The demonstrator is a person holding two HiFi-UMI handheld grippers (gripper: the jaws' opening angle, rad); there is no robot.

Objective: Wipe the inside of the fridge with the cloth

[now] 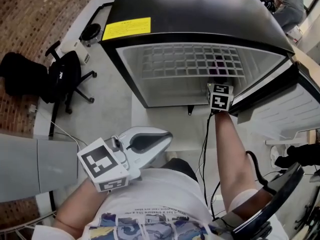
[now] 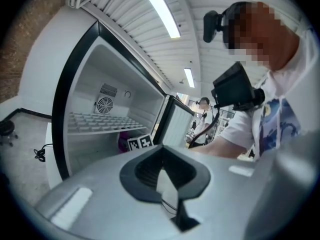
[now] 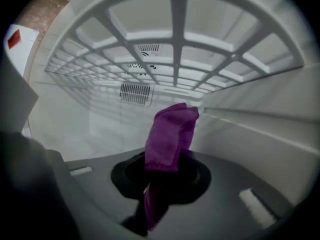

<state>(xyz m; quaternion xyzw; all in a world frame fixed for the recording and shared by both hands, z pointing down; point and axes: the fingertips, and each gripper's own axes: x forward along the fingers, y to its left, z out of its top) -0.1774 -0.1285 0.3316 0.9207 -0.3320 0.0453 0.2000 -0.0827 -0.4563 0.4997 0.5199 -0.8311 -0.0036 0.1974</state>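
Presently, with right gripper (image 3: 162,176) clenched on the purple cloth (image 3: 170,134) jutting ahead of its jaws beneath the wire shelf (image 3: 175,59) inside the fridge (image 3: 75,119), and left gripper (image 2: 162,176) closed empty outside, likely risks snagging on bars overhead if lifted.

- Grey floor (image 1: 114,108) carries the open black fridge (image 1: 200,9), with an office chair (image 1: 64,77) and a loose cable (image 2: 40,153) beside it.
- White wire shelf (image 1: 192,64) spans the fridge's interior.
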